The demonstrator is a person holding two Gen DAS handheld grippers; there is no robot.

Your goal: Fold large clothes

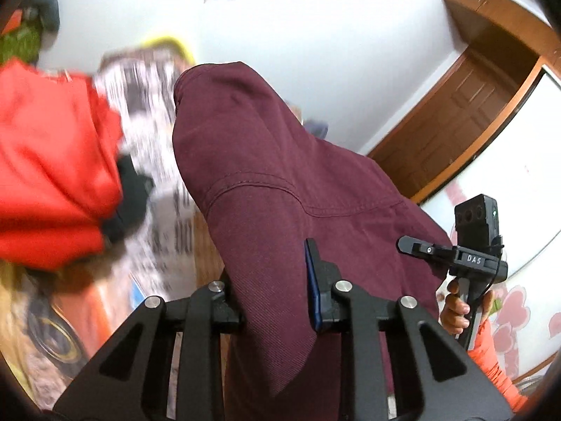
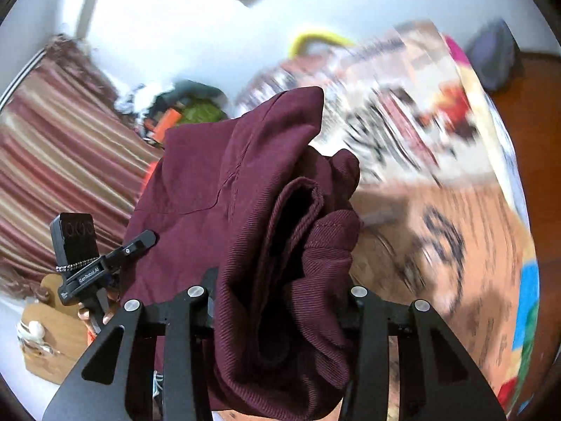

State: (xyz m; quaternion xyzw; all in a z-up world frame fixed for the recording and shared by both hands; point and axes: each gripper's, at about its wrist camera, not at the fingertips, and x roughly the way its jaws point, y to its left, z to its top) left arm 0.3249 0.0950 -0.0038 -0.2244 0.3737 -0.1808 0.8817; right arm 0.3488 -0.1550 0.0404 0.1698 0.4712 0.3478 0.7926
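White walls, wood door (image 1: 466, 112); both grippers' fingers (image 1: 313, 280) clamp maroon garment (image 2: 245, 189) w/ patterned cloth (image 2: 438, 175) behind.

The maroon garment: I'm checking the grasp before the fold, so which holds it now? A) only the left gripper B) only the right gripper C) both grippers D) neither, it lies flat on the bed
C: the maroon garment runs between the jaws of the left gripper, and in the right wrist view a bunched part of it fills the right gripper, jaws shut on the cloth.
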